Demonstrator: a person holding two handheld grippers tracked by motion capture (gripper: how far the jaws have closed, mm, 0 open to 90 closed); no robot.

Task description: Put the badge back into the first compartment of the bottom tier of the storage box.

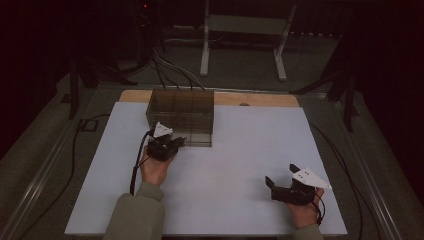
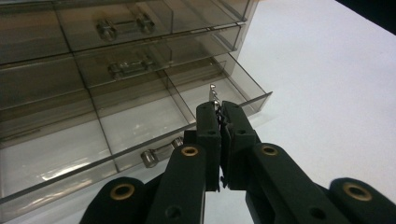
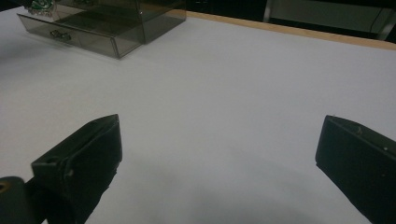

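A smoky clear drawer unit (image 1: 181,112) stands at the back left of the white table (image 1: 240,160). Its bottom drawer (image 2: 140,121) is pulled out and split into compartments, with a small clear handle (image 2: 161,151) on its front. My left gripper (image 2: 219,109) hangs just over that drawer's front right corner, shut on a small silvery metal piece (image 2: 213,93) that sticks up from its tips. In the high view the left gripper (image 1: 167,144) sits against the unit's front. My right gripper (image 1: 280,175) rests near the table's front right, open and holding nothing (image 3: 219,144). The drawer unit (image 3: 93,28) is far off from it.
A wooden strip (image 1: 260,99) runs along the table's far edge. Behind the table stand a white frame (image 1: 245,30) and dark stands, with cables (image 1: 170,70) on the floor. A cable (image 1: 135,165) trails from the left gripper along the table.
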